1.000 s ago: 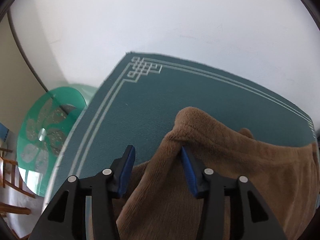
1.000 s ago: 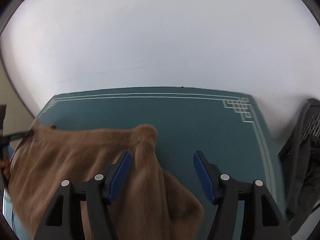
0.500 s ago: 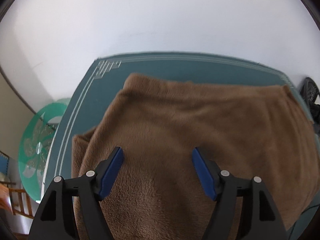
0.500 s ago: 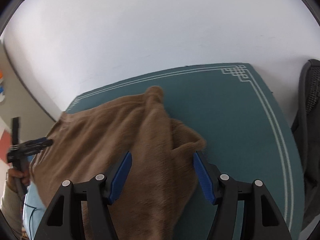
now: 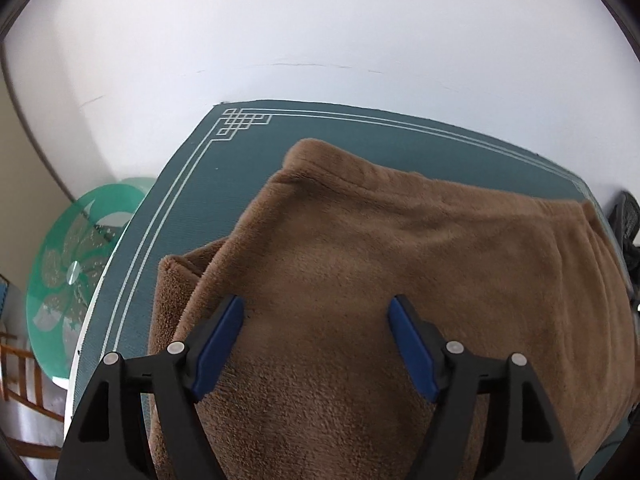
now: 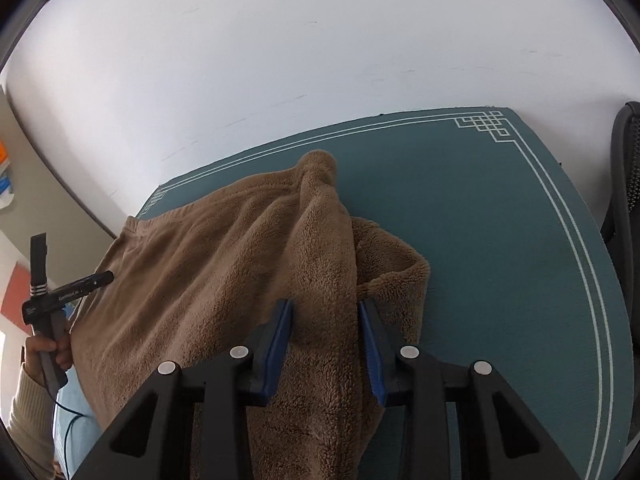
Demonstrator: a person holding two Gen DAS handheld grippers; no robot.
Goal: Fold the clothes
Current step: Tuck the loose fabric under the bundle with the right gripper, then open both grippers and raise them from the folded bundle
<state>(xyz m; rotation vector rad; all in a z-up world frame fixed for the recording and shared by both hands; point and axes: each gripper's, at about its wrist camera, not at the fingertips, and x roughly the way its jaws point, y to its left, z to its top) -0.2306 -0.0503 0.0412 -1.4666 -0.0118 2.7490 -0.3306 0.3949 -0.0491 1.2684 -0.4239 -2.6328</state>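
Note:
A brown fleece garment lies spread over a teal mat, its edge doubled over at the left. My left gripper hovers over the fleece, open wide, with nothing pinched between its blue pads. In the right wrist view the garment rises in a thick ridge running toward a far corner. My right gripper straddles that ridge, its pads pressed on both sides of the fold. The left gripper shows at the garment's left edge, held by a hand.
The mat carries a white line border and reaches a white wall at the back. A round green glass table stands to the left, with wooden rails below. A dark mesh chair stands at the right edge.
My right gripper's fingers have narrowed to about half their earlier gap and now pinch the fleece ridge. The left gripper let go of the corner it held and drew back over the spread garment.

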